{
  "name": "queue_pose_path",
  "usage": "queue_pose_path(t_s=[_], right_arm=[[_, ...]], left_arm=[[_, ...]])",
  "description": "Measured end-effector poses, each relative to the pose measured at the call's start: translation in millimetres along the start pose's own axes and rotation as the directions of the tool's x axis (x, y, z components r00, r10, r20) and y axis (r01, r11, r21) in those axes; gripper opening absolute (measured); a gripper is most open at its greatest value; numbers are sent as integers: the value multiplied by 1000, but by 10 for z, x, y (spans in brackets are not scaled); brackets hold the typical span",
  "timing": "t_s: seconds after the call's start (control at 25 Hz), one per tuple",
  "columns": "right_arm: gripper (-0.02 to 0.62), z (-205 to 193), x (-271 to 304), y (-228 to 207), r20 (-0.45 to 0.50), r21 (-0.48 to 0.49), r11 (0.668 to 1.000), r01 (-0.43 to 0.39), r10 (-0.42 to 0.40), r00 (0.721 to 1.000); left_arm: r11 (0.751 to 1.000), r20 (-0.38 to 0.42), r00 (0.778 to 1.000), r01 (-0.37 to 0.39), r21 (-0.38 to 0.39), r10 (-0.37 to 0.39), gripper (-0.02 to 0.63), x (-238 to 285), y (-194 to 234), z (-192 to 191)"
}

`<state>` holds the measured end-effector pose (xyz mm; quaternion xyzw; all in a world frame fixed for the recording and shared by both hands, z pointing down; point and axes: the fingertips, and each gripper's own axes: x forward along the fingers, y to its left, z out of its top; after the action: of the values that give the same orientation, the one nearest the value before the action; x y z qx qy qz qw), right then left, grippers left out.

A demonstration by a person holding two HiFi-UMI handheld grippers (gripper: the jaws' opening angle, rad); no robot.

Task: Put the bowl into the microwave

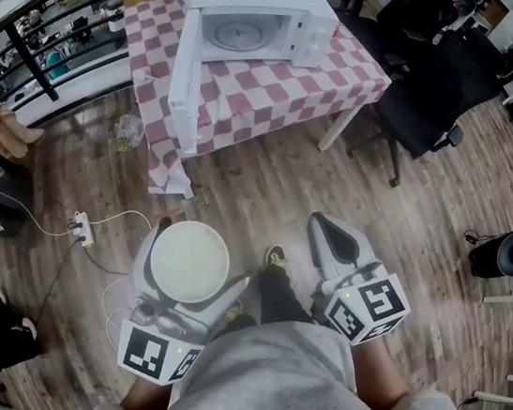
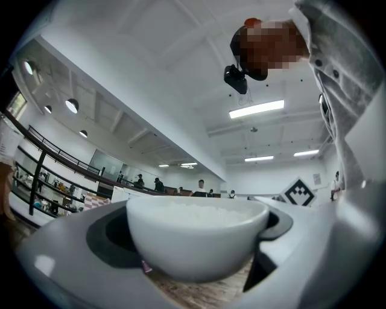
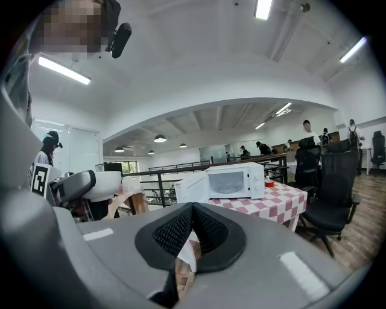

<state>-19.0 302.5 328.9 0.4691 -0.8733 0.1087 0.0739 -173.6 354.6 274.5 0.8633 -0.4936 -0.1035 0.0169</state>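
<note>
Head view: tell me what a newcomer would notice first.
The white bowl sits clamped in the left gripper, low and left of centre above the wooden floor. At the top, the white microwave stands on a red-checked table with its door swung wide open. The right gripper, low right, is shut and empty.

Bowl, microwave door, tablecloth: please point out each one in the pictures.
bowl (image 1: 189, 262), head view, middle of its inside
microwave door (image 1: 186, 85), head view, its inner face
tablecloth (image 1: 253, 95), head view, bare checked patch right of the door
</note>
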Motion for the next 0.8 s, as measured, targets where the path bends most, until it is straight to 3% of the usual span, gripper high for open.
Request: queue_pose_path(t_s=[0.4, 0.8], right_arm=[[-5, -8, 218, -160, 9, 8, 1000, -23, 23, 1000], [-5, 90, 571, -730, 11, 26, 999, -35, 35, 999]], left_arm=[[1000, -4, 1000, -11, 25, 11, 537, 195, 66, -53], [999, -22, 1000, -19, 44, 20, 537, 808, 127, -174]])
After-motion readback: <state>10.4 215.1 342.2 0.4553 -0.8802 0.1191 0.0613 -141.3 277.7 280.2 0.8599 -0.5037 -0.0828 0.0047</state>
